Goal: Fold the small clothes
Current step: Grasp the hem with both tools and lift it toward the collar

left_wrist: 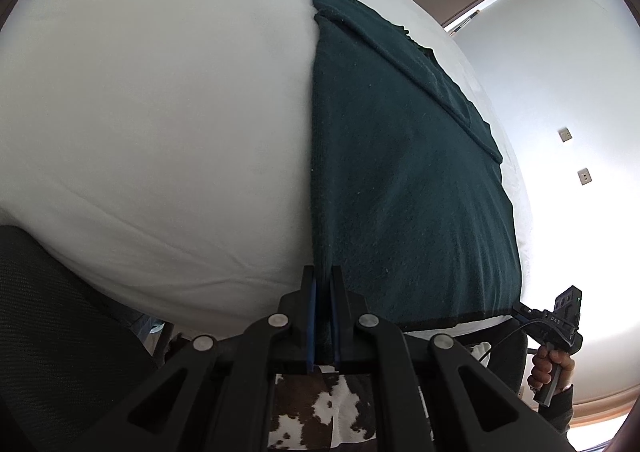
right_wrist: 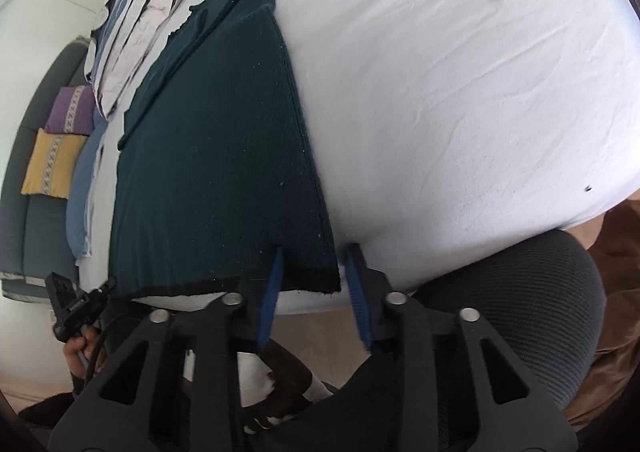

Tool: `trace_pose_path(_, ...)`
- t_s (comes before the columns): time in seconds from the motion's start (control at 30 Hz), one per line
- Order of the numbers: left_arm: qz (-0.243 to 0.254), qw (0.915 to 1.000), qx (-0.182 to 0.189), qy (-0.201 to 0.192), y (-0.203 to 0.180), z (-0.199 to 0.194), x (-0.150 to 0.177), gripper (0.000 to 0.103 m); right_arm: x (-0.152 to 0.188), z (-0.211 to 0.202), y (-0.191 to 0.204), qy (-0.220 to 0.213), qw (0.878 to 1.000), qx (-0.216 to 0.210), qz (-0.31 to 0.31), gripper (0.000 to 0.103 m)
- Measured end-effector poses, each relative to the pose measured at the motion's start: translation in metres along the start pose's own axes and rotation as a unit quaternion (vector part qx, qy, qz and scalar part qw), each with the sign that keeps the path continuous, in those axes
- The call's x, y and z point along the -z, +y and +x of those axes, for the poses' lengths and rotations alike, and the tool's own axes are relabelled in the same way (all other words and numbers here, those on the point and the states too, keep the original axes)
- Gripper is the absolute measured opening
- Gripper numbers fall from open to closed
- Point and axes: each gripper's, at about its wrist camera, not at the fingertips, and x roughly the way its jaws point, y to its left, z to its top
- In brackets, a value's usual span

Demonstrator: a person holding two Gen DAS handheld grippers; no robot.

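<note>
Dark green knit garment (left_wrist: 400, 179) lies flat on the white bed (left_wrist: 152, 123), partly folded, stretching away ahead of both grippers. Left gripper (left_wrist: 323, 292): jaws pinched together on the garment's near left corner at the hem. Right gripper (right_wrist: 316, 276): jaws partly apart, straddling the near right corner; pads not clearly pressing the cloth.

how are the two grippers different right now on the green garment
The left gripper is shut on the green garment, pinching its near left corner; the right gripper stands open, its pads straddling the near right corner without pressing. Both sit at the garment's near hem at the bed edge.
</note>
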Motion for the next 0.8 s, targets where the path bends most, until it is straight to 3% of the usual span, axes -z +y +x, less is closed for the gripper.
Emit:
trace_pose_path(0.07, 0.001, 1.0, 0.0, -0.001, 0.0, -0.001, 0.001, 0.006, 0.002, -0.001, -0.003, -0.006, 1.0, -0.014, 0.007, 0.007)
trace_pose_path(0.37, 0.006, 0.9998, 0.011, -0.016, -0.002, -0.015, 0.003, 0.006, 0.017, -0.019, 0.013, -0.045, 0.999, -0.018, -0.01, 0.005)
trace_pose_path(0.8, -0.025, 0.9939, 0.097, -0.048, -0.012, -0.047, -0.01, 0.005, 0.001, -0.062, 0.045, -0.081, 0.992, -0.092, -0.026, 0.005)
